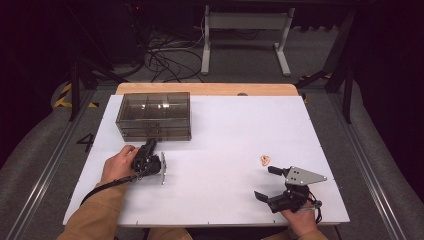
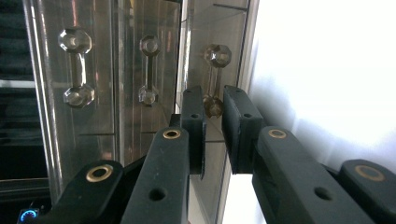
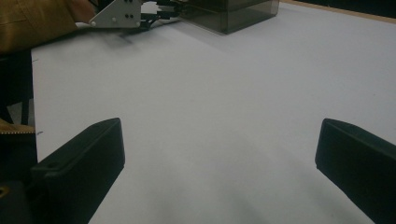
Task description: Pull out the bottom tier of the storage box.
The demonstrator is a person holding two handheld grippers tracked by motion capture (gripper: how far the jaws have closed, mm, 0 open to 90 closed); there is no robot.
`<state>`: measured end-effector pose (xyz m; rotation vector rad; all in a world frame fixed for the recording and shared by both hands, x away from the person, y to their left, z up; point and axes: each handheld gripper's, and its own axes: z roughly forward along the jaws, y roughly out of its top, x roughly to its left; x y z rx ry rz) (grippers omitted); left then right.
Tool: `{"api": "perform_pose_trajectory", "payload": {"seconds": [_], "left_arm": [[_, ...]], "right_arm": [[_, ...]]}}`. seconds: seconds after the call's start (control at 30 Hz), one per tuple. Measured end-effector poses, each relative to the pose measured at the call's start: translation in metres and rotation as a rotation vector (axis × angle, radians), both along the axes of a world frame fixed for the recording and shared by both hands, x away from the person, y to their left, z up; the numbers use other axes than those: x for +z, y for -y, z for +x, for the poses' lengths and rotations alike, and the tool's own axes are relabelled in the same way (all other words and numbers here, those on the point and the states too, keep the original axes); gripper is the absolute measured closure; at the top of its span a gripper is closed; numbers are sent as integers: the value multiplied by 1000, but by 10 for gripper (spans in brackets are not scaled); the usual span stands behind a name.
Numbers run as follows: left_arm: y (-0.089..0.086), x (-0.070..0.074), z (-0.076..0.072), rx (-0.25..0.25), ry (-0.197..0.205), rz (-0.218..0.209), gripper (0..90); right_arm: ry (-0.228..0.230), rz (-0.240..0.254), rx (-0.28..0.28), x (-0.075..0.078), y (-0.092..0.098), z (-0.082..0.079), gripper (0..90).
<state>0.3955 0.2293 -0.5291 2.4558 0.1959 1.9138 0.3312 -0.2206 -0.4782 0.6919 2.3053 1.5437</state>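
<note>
High view: my left gripper (image 1: 150,146) has its fingers clenched on a drawer handle (image 2: 214,79) of the organizer (image 1: 154,116) near the tabletop's (image 1: 230,130) far-left corner; my right gripper (image 1: 266,182) fingers stand released, a small trinket (image 1: 265,160) beside them.

A single dark numeral 4 (image 1: 86,141) is marked on the grey floor (image 1: 45,150), just off the left edge of the counter (image 1: 240,130). Nothing else can be read: the smoky drawer box (image 1: 154,116) and the grey plates on the hand-held grippers carry no legible lettering.
</note>
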Motion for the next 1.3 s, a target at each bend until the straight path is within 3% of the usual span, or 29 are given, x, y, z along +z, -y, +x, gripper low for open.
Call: {"api": "perform_pose_trajectory", "payload": {"seconds": [0.63,0.67,0.87,0.93,1.13,1.3], "left_arm": [[2,3,-10,-8,-36,-1,766],[1,5,-10,-10,-59,-10,736],[0,13,-12,-31,-99,-49,621],[0,14,-13,-33,-105,-51,606],[0,29,-19,-50,-167,-135,562],[0,37,-24,-65,-184,-173,527]], "right_arm": [[-3,0,0,0,0,0,20],[-4,0,0,0,0,0,20],[-4,1,0,0,0,0,20],[-4,1,0,0,0,0,20],[-4,1,0,0,0,0,20],[-4,1,0,0,0,0,20]]}}
